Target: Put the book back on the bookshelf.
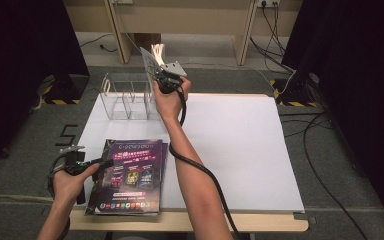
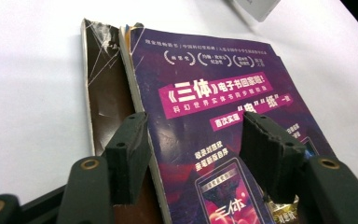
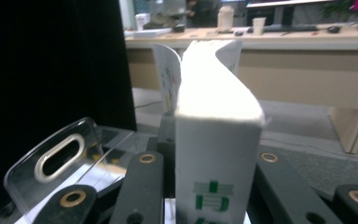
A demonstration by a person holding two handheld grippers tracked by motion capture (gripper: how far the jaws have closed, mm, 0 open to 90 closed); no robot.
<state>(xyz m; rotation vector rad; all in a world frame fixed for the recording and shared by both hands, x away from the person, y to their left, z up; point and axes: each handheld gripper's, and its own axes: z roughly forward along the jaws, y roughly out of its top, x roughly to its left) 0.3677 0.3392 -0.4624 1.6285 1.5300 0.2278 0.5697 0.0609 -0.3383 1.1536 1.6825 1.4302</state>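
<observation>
My left gripper (image 1: 98,163) lies low at the near left part of the table (image 1: 240,145), its black jaws standing apart over the purple magazine (image 2: 205,121). The ribbed pads do not press on it. This magazine has a glossy cover with white print, and it lies on a stack of others; beside my left jaw I see a brown cover with cracked, worn edge. The table surface around is matt white. Further from me, my right gripper (image 1: 166,75) is lifted above the clear plastic rack (image 1: 127,97), which has thin dividers and an oval handle hole. Its jaws are closed on a thick white book (image 3: 216,140) with a green mark on the spine, held upright, the pages fanning at the top
</observation>
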